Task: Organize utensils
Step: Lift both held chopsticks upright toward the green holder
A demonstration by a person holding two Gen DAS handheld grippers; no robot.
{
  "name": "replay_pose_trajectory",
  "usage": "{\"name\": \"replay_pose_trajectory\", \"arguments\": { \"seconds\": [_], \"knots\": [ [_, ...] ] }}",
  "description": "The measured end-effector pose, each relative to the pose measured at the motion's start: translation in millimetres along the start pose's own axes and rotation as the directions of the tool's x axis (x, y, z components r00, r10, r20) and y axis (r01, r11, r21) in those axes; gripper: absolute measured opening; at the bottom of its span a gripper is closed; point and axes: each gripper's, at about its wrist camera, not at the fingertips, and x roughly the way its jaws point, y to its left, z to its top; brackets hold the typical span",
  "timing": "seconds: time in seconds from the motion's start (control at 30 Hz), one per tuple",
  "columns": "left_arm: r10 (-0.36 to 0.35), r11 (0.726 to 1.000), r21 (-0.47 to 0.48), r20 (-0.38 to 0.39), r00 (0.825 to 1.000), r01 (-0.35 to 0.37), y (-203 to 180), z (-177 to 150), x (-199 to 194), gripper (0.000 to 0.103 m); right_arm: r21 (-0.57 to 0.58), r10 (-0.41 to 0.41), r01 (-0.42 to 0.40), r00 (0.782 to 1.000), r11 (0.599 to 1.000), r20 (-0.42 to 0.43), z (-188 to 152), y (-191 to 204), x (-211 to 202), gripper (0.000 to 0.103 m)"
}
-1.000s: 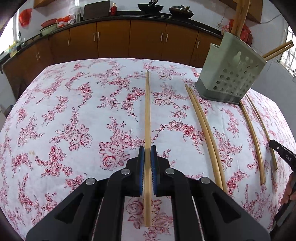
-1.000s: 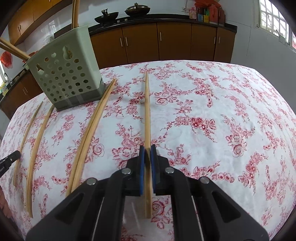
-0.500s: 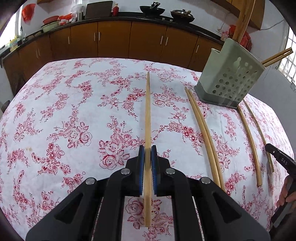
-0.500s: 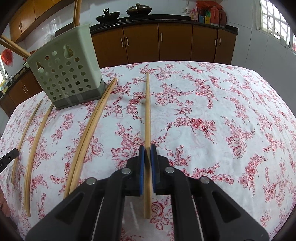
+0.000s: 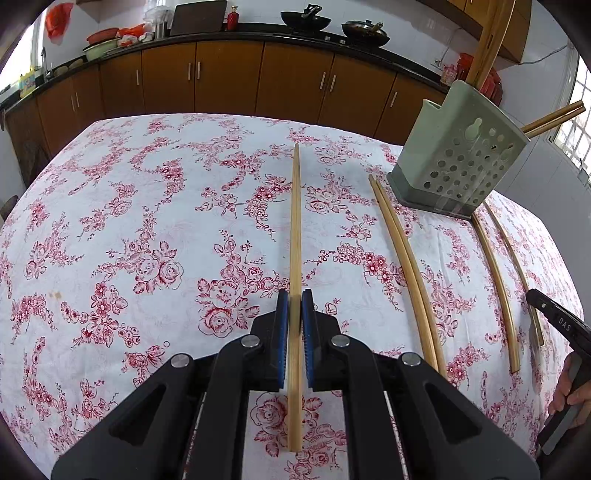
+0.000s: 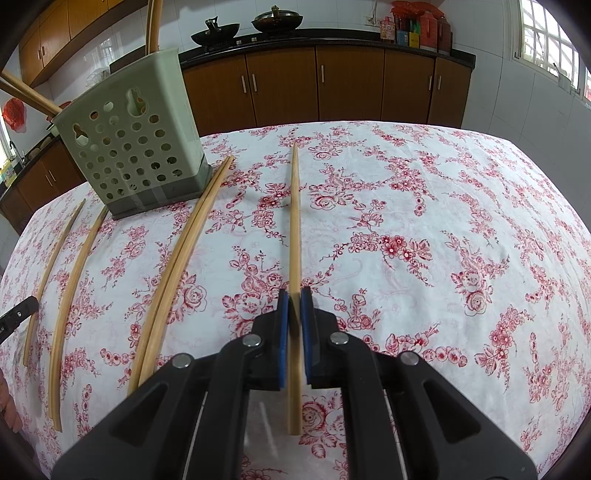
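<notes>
In the left wrist view my left gripper (image 5: 294,295) is shut on a long bamboo chopstick (image 5: 295,221), which runs straight ahead over the flowered tablecloth (image 5: 147,221). In the right wrist view my right gripper (image 6: 294,293) is shut on another chopstick (image 6: 294,221) the same way. A pale green perforated utensil holder (image 5: 458,162) (image 6: 133,140) stands at the back between the two grippers, with chopsticks (image 5: 491,44) (image 6: 153,26) sticking out of it. A close pair of chopsticks (image 5: 406,258) (image 6: 177,266) lies on the cloth beside the holder.
Two separate chopsticks (image 5: 495,288) (image 6: 70,302) lie on the cloth beyond the holder in each view. The other gripper's black tip (image 5: 557,321) (image 6: 18,314) and a hand (image 5: 569,395) show at the frame edges. Brown cabinets (image 5: 221,77) line the wall behind the table.
</notes>
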Motion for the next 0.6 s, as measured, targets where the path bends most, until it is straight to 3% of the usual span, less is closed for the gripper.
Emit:
{"name": "replay_pose_trajectory", "arguments": {
  "seconds": [0.6],
  "knots": [
    [0.035,0.998,0.045,-0.005,0.999,-0.034,-7.3,-22.9,-18.1,0.009,-0.011,0.008,-0.008,1.000,1.000,-0.003,-19.4,3.7,-15.3,0.009]
  ]
}}
